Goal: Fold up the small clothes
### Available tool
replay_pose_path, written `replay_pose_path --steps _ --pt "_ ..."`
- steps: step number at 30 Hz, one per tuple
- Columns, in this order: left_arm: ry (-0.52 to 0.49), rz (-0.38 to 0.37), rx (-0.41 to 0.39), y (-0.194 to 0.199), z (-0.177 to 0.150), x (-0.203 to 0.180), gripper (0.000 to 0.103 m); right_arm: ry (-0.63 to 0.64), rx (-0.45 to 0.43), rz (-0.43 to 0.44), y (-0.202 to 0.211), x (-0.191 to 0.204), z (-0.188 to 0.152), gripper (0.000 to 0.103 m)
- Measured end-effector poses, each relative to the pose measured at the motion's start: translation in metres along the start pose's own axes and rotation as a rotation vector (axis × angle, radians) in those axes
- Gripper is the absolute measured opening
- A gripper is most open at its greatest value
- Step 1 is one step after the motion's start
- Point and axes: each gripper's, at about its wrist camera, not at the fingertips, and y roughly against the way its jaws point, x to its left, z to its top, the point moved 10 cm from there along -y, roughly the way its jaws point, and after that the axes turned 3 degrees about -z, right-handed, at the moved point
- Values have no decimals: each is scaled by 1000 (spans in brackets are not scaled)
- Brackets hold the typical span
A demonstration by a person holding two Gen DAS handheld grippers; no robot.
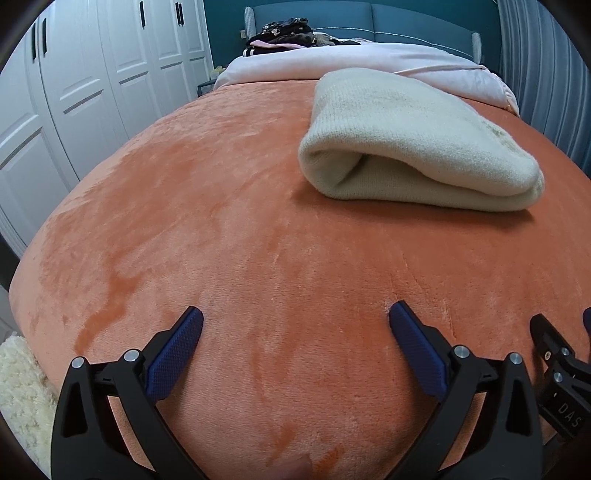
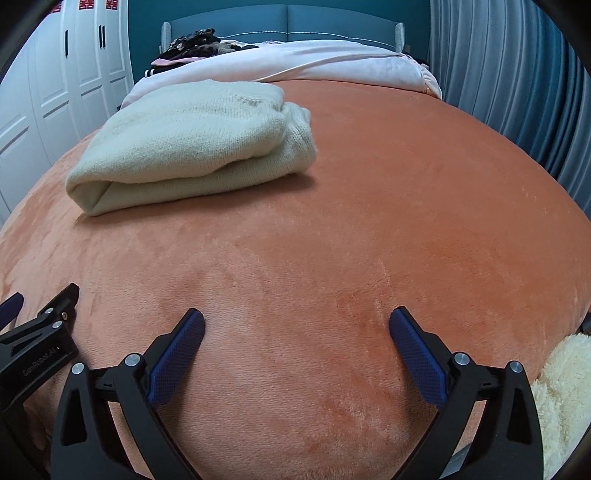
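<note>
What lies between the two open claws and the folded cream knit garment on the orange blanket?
Nothing visible. Only bare orange blanket lies between the left claw and the folded cream knit garment, and likewise ahead of the right claw. Both claws are open and empty, apart from the garment.

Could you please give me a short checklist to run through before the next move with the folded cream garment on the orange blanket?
1. Left tongs open and empty: ok.
2. Right tongs open and empty: ok.
3. Cream knit garment folded into a compact bundle: ok.
4. Garment lies clear of both tongs on the orange blanket: ok.
5. Further small clothes within reach: cannot tell; only a dark clothes pile shows far off by the headboard.
</note>
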Motion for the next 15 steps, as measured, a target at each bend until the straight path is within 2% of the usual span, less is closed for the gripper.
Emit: replay_pose_path --steps 15 --pt "-10 -10 -15 6 -1 -11 98 -21 7 24 -1 1 -1 98"
